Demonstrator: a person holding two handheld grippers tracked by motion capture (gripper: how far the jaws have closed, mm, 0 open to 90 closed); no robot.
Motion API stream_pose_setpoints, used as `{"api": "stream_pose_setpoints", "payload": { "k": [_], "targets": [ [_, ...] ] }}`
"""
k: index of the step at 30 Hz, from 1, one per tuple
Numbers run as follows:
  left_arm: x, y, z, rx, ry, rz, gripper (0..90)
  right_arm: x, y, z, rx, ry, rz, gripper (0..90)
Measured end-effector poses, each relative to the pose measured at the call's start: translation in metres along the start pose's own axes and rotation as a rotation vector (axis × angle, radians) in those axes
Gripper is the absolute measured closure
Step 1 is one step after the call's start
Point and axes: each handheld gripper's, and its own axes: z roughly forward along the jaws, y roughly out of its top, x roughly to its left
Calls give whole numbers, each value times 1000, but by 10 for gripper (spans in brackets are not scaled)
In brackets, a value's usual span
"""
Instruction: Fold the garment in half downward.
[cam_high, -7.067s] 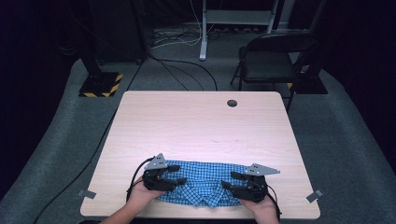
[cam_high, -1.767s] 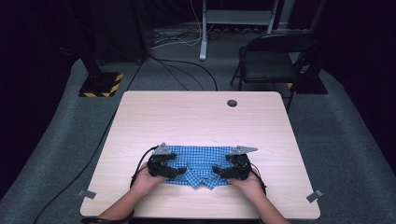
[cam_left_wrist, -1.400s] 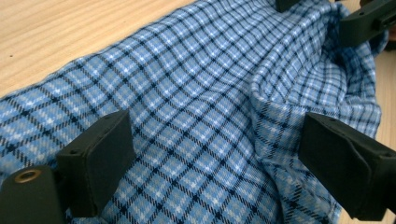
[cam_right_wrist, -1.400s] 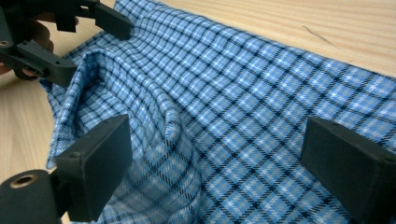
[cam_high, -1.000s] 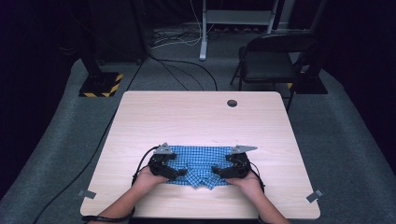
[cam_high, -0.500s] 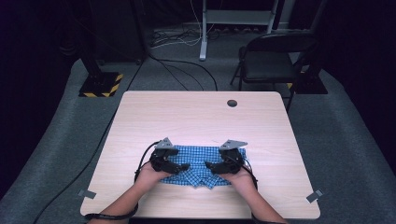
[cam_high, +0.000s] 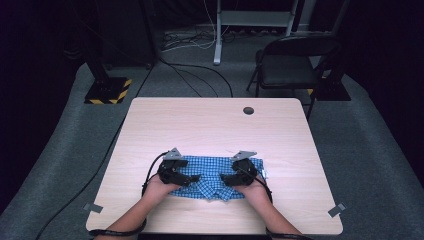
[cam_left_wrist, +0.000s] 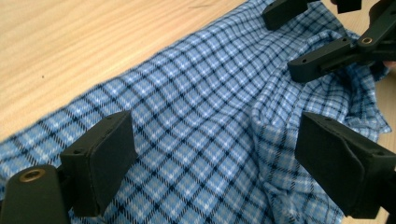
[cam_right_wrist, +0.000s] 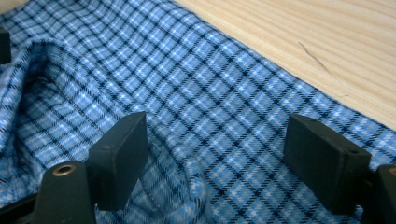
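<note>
Fingers (cam_left_wrist: 107, 158) of the left gripper (cam_high: 192, 178): spread wide over plaid cloth, pinching nothing. Fingers (cam_right_wrist: 119, 158) of the right gripper (cam_high: 225, 179): apart too, though just been closing in, with a raised crease of cloth between them, not yet pressed.

Largest first from here: wooden table (cam_high: 215, 125), bare across its far half but for 1 round cable hole (cam_high: 248, 110). Then the blue checked shirt (cam_high: 212, 165), lying by the near edge, long axis running left to right, directly under the 2 grippers (both equally near, 1 toward each end, tips facing inward). Lastly the bunched fold (cam_left_wrist: 266, 121) at the middle. Nothing in the way on the tabletop; black chair (cam_high: 292, 62) well apart, beyond the far edge.
</note>
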Motion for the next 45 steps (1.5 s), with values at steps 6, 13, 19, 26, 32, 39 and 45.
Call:
{"api": "stream_pose_setpoints", "payload": {
  "k": [6,13,19,26,32,39,45],
  "targets": [
    [1,-2,0,5,-2,-15,132,1,-5,-1,-12,-30,-1,216],
    [1,0,-2,12,-2,-9,139,-3,-5,-3,-23,3,37,196],
    [3,4,-9,-2,5,-11,139,-1,-1,-12,-48,31,41,195],
    [5,3,-17,-6,14,-10,142,8,2,-21,-75,59,22,192],
    [10,1,-24,-18,26,-25,148,15,3,-24,-86,90,14,189],
    [14,0,-28,-20,36,-23,157,19,3,-28,-102,104,-1,190],
    [16,0,-29,-17,38,-32,160,22,2,-30,-103,117,-16,191]
  ]
}}
